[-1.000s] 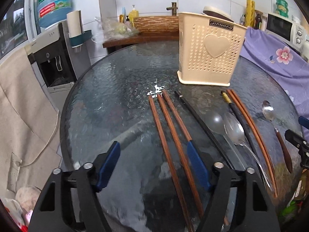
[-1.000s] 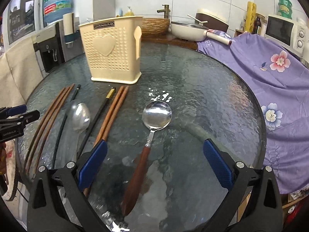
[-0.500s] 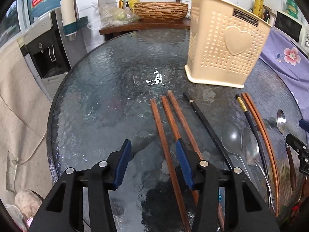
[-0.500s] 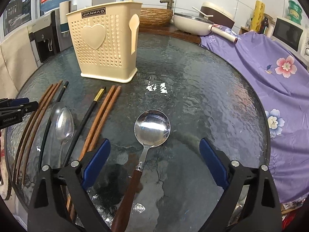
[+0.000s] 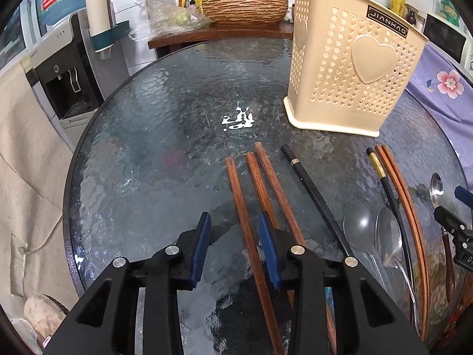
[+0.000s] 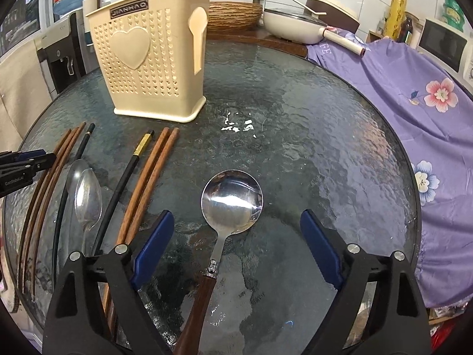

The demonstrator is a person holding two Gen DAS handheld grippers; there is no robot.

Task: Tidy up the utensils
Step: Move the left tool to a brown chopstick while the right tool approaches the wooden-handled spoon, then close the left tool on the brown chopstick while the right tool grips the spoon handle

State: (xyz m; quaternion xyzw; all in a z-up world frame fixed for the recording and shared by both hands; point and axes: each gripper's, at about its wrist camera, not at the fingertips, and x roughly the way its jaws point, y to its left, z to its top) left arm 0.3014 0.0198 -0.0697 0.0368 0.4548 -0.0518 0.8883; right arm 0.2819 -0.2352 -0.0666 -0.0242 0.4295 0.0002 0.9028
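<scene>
The left tongs (image 5: 235, 247) are closing around the leftmost wooden chopstick (image 5: 239, 204) at lower centre, pads not yet pressing it; a second ago they stood much wider. The right tongs (image 6: 236, 247) are narrowing too, still wide apart, straddling the big spoon (image 6: 232, 198). Both pickups look imminent; the holder (image 5: 348, 80) waits at upper right on the table (image 5: 147, 148).

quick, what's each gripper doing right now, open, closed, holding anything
Left gripper: jaws closing around the leftmost brown chopstick, pads not yet pressing it.
Right gripper: open wide, jaws closing, either side of the wooden-handled spoon, holding nothing.
</scene>
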